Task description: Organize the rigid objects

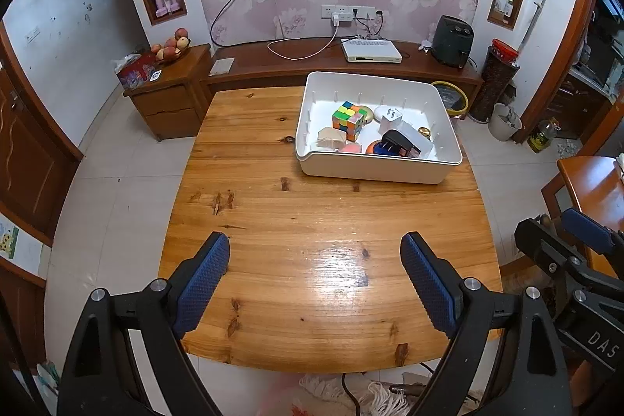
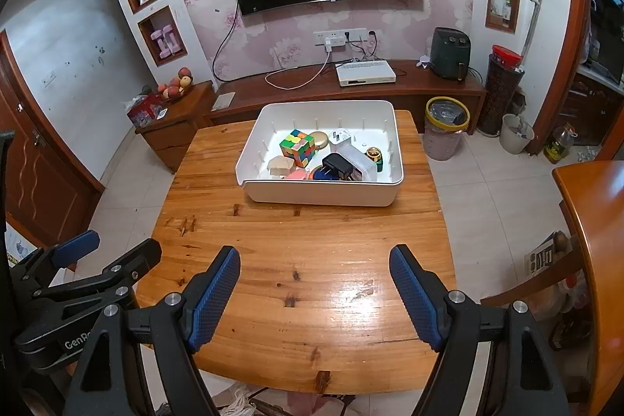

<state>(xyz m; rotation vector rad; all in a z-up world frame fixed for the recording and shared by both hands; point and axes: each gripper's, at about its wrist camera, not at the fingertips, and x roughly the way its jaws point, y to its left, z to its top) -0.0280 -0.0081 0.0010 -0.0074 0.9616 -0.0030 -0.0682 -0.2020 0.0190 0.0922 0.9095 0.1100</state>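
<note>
A white bin (image 1: 374, 172) (image 2: 319, 195) stands at the far end of the wooden table (image 1: 304, 221) (image 2: 296, 240). Inside it lie a colourful puzzle cube (image 1: 348, 117) (image 2: 297, 147), a beige block (image 1: 330, 138) (image 2: 280, 165), a black plug adapter (image 1: 397, 142) (image 2: 337, 164), a white plug (image 1: 390, 117) and other small items. My left gripper (image 1: 315, 252) hangs open over the near part of the table, nothing between its blue pads. My right gripper (image 2: 315, 266) is open and empty too, and shows at the right edge of the left wrist view (image 1: 585, 240).
A TV hangs on the wall above a low wooden cabinet (image 2: 351, 88) with a white box on it. A side cabinet with fruit (image 1: 171, 77) stands at the left, a yellow-rimmed bin (image 2: 446, 127) at the right, another wooden table (image 2: 592, 221) at the far right. Tiled floor surrounds the table.
</note>
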